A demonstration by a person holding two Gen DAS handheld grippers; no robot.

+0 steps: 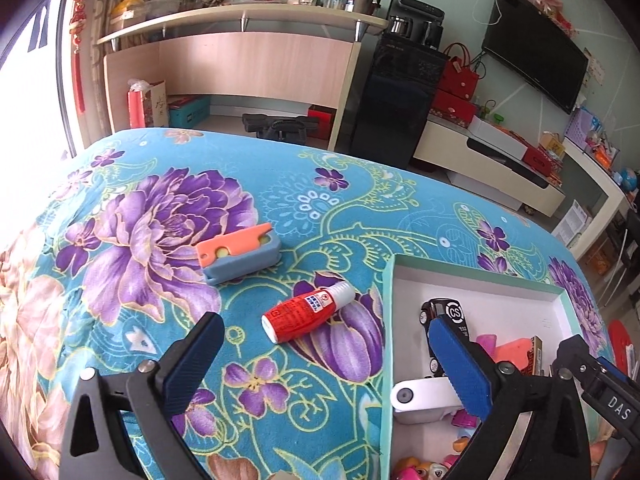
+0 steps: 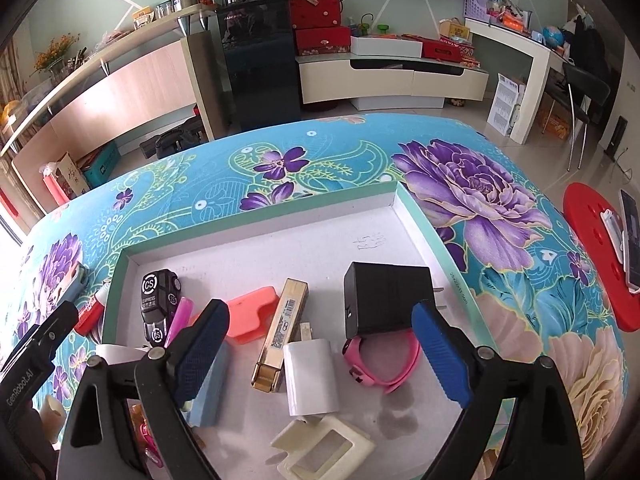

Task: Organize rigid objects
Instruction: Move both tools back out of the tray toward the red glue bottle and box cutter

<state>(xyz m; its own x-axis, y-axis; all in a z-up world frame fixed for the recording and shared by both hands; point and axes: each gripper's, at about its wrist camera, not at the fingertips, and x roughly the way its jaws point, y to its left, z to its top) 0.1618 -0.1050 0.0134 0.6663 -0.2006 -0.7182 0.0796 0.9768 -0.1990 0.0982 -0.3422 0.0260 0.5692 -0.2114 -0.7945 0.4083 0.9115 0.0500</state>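
On the flowered blue cloth lies a red bottle with a white cap (image 1: 308, 314), and behind it an orange-and-blue plastic piece (image 1: 240, 254). My left gripper (image 1: 326, 360) is open just short of the bottle, its jaws empty; its right finger hangs over the tray's edge. The shallow white tray (image 2: 260, 224) holds a black toy car (image 2: 158, 300), an orange piece (image 2: 250, 314), a gold box (image 2: 280, 336), a white charger (image 2: 308, 376), a black adapter (image 2: 386, 300) and a pink watch (image 2: 384, 364). My right gripper (image 2: 322, 350) stands open above the charger, gripping nothing.
A cream frame (image 2: 324, 448) and a light-blue block (image 2: 208, 384) lie at the tray's near side. A red round stool (image 2: 592, 248) with a phone stands to the right of the table. Behind are a wooden counter (image 1: 240, 64) and a dark cabinet (image 1: 396, 92).
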